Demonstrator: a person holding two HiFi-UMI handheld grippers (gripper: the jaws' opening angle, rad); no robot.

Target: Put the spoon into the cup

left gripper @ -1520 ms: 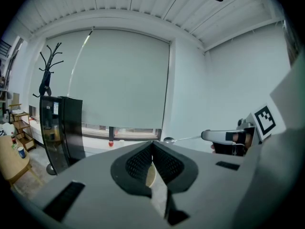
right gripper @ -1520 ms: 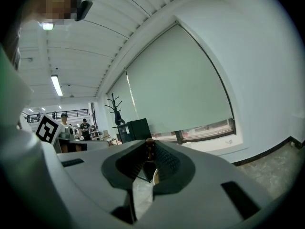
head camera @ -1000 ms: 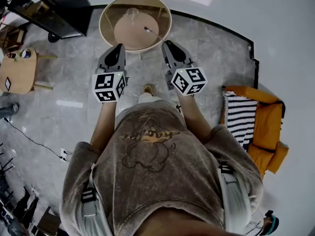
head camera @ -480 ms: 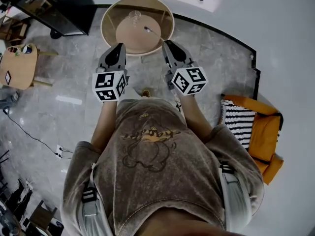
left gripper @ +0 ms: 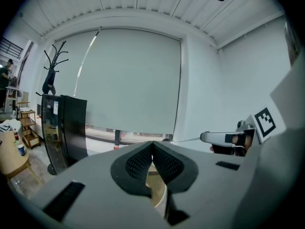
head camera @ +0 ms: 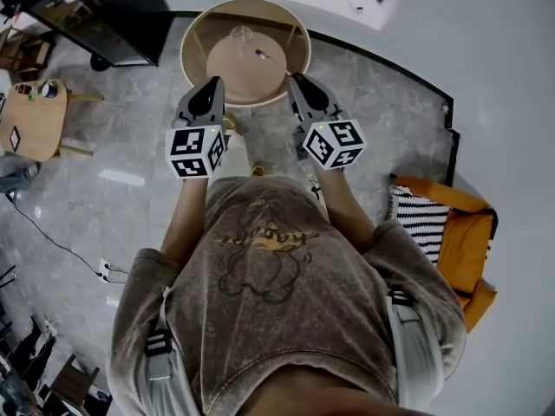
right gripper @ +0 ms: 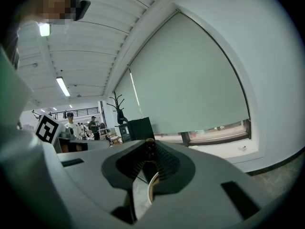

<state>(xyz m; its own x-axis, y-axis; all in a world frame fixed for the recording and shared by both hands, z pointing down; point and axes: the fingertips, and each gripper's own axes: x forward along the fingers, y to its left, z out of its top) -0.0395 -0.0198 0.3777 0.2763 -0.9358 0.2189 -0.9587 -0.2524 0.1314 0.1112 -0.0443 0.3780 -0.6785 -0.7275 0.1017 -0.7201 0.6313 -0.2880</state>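
I see left gripper [head camera: 211, 83] and right gripper [head camera: 296, 80] both pinched to, empty, tips at near rim of table [head camera: 195, 37], top centre, spoon [head camera: 260, 54] lying lower right of cup [head camera: 240, 35], open floor [head camera: 130, 146] both sides

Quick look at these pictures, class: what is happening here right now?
A person holds a gripper in each hand, both aimed at a round table just ahead. A glass cup stands on the table, and a spoon lies beside it, apart from it. The left gripper and the right gripper are both shut and empty, short of the table. Nothing has been picked up yet.
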